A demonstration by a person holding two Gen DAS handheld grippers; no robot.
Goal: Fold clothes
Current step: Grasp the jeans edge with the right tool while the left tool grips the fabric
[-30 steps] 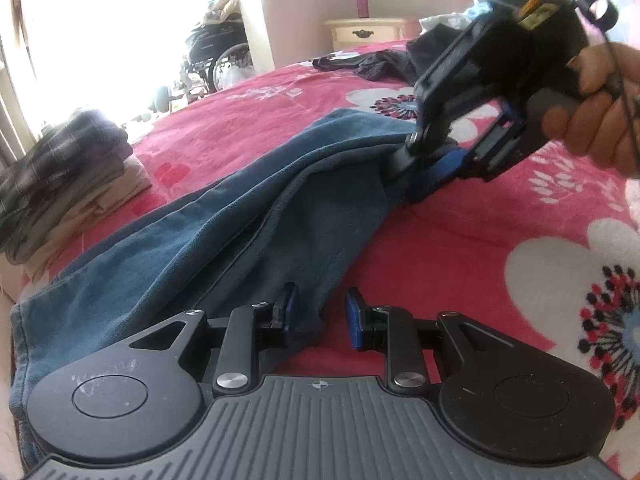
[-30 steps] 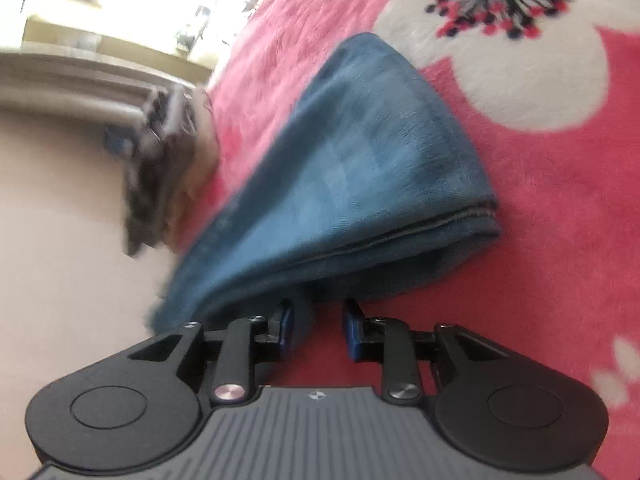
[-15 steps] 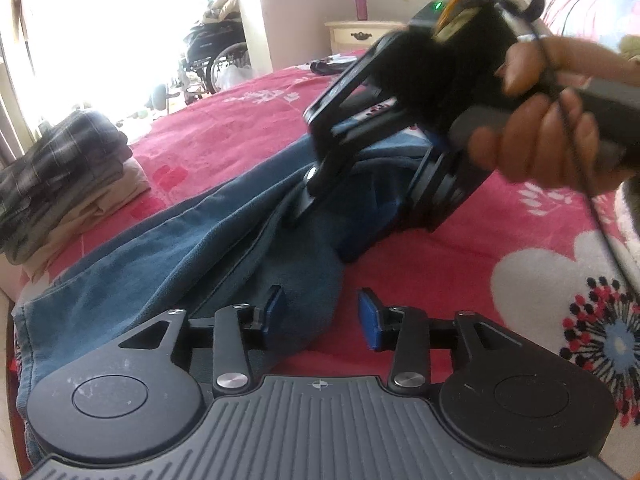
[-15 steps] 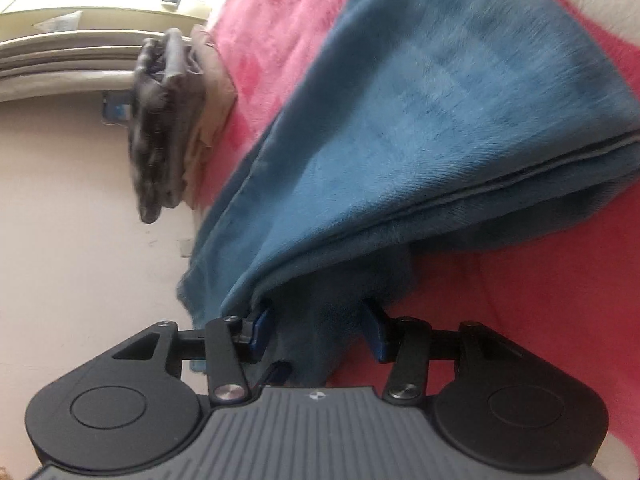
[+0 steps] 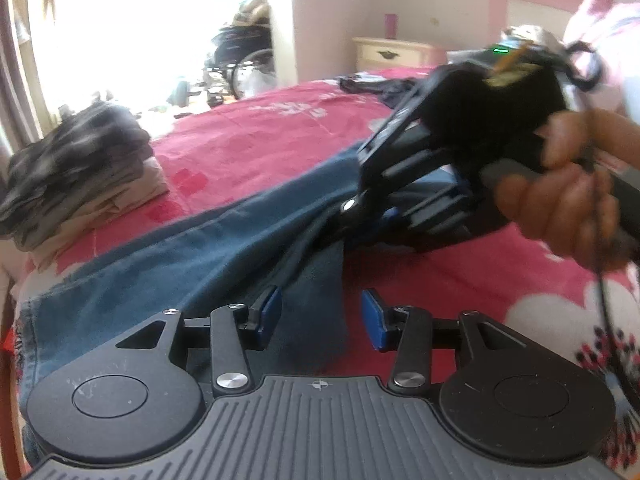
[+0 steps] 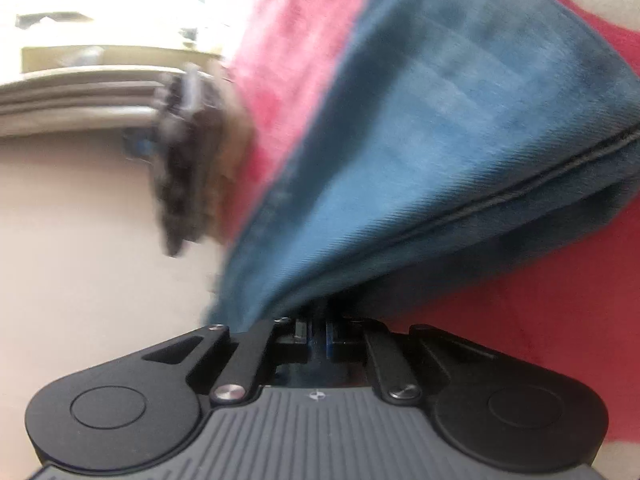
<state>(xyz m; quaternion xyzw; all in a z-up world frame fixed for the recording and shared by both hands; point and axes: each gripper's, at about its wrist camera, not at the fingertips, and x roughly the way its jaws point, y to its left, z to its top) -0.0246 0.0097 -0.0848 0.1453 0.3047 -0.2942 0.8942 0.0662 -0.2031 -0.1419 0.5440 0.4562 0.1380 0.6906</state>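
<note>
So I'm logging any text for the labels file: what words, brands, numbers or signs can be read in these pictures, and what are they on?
No readable text anywhere in either view.
Left gripper: only a small crosshair mark on its grey ribbed plate, no letters.
Right gripper: the same crosshair mark, no letters.
Yellowish tag on top of the right gripper's body, seen from the left wrist: too blurred to read.
Jeans, blanket, folded clothes: no labels visible.

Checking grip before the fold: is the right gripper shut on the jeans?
Shut on the jeans: the right gripper has just closed, and blue denim is pinched between its pads.
</note>
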